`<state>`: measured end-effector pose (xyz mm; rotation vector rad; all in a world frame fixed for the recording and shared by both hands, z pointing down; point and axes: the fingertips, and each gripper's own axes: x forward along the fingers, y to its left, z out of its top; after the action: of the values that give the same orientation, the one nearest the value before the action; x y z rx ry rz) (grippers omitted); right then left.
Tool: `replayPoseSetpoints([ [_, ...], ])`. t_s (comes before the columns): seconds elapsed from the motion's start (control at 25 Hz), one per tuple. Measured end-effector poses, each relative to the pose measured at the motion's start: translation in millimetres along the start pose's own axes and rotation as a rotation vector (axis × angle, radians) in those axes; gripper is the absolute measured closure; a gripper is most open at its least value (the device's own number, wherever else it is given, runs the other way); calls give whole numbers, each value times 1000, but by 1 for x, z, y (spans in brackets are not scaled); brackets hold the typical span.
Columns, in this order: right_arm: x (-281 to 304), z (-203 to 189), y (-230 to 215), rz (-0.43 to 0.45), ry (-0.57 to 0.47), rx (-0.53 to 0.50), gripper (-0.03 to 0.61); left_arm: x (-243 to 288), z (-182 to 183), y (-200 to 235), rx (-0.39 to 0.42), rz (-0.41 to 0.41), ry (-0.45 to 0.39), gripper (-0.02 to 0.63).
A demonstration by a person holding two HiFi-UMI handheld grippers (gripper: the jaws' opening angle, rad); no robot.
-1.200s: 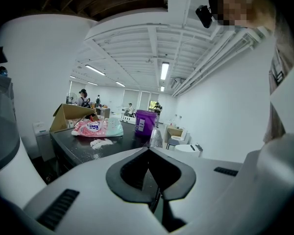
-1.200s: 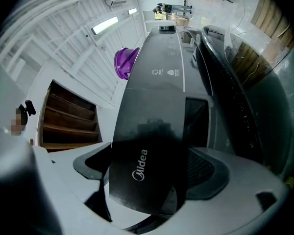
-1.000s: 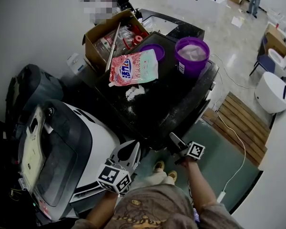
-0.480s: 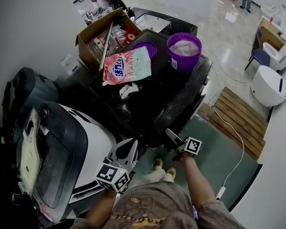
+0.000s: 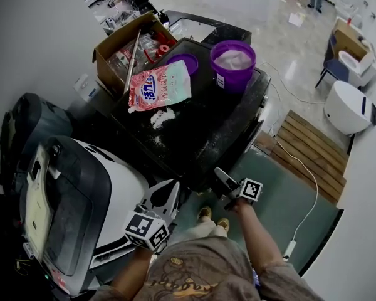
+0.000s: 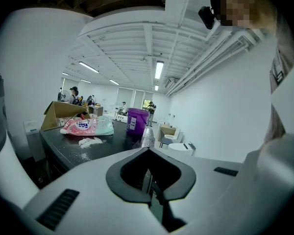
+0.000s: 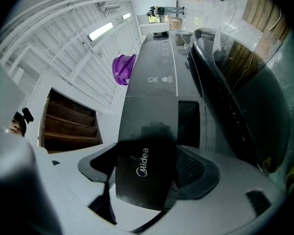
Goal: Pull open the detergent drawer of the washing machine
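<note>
The black washing machine (image 5: pixel 200 130) stands in front of me, with its control strip (image 7: pixel 162 70) running away in the right gripper view. My right gripper (image 5: pixel 220 179) is held level against the machine's upper front corner. Its jaws have just been closing, and the detergent drawer front (image 7: pixel 144 180), a dark panel with a brand name, sits between them (image 7: pixel 149 151), with both pads against its edges. My left gripper (image 5: pixel 174 185) hangs beside the machine's near left corner, shut (image 6: pixel 148 150) and holding nothing.
On the machine's top lie a pink detergent bag (image 5: pixel 158 86), spilled white powder (image 5: pixel 158 118), a purple bucket (image 5: pixel 233 64) and a purple lid (image 5: pixel 183 61). A cardboard box (image 5: pixel 122 46) stands behind. A white and black appliance (image 5: pixel 122 193) is at my left, a wooden pallet (image 5: pixel 307 149) at my right.
The head view has shifted a little, so the machine sits slightly higher and further left. Both grippers stay about where they were.
</note>
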<state>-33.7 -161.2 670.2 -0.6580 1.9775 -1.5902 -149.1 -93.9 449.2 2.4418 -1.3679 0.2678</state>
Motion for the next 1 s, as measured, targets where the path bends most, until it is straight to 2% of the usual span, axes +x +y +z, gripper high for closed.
replayPoseSetpoints([
  [0.08,-7,2,-6,-29,-16,-25,278,1,-3,-1,3,-8,1,592],
  [0.16,-10,6,-3,-20,-33,-79,359,1,-3,-4,4,-12,8,592],
  [0.2,-11,6,-2,-18,-39,-76,342,1,-4,-5,0,-13,11,592],
  [0.28,-11,4,-3,-14,-44,-44,265,1,-7,-6,-2,-15,14,592],
  [0.36,-8,2,-1,1,-43,-28,236,0,-9,-7,4,-16,20,592],
  [0.56,-1,1,2,45,-63,19,210,-6,-13,-2,24,4,44,592],
  [0.8,10,-1,7,110,-86,69,181,-17,-17,9,8,35,52,592],
  [1.0,12,-1,7,136,-95,88,190,-19,-16,14,3,40,47,592],
])
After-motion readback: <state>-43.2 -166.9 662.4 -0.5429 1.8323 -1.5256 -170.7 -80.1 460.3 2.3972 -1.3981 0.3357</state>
